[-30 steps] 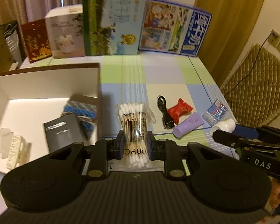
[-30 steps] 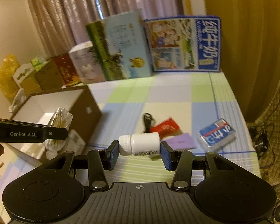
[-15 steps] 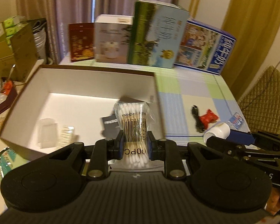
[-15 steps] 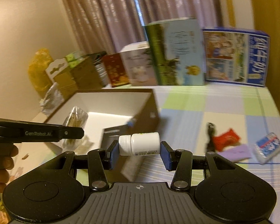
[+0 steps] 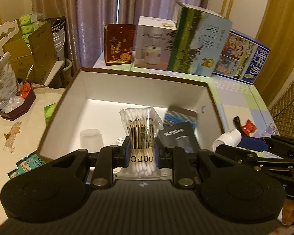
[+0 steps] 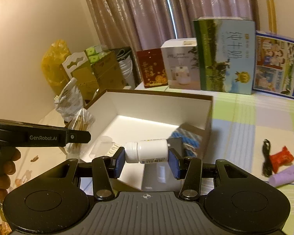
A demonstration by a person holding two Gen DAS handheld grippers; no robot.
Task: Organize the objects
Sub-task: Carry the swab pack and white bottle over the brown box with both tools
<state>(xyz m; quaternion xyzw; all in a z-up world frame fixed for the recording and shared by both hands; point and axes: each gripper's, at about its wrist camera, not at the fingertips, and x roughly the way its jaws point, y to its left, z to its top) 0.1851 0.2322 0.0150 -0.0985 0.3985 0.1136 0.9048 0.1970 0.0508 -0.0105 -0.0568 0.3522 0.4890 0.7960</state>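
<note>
My left gripper (image 5: pixel 142 152) is shut on a clear bag of cotton swabs (image 5: pixel 141 125), held over the near part of the open white box (image 5: pixel 143 82). My right gripper (image 6: pixel 146 159) is shut on a small white pill bottle (image 6: pixel 147 150), lying sideways between the pads near the box's front right corner. The left wrist view shows the same bottle (image 5: pixel 227 139) at the right, beside the box's wall. In the box lie a black packet (image 5: pixel 178 137), a blue and white bundle (image 5: pixel 179 117) and a clear cup (image 5: pixel 91 139).
On the checked tablecloth right of the box lie a black cable (image 6: pixel 266 156), a red packet (image 6: pixel 281 157) and a purple tube (image 6: pixel 286 177). Tall cartons (image 5: pixel 198 41) stand along the back edge. A dish with a plastic bag (image 5: pixel 4 86) sits on the left table.
Both grippers have swung left with their loads, from over the loose items on the cloth to over the white box. The box now fills the middle of both views.
</note>
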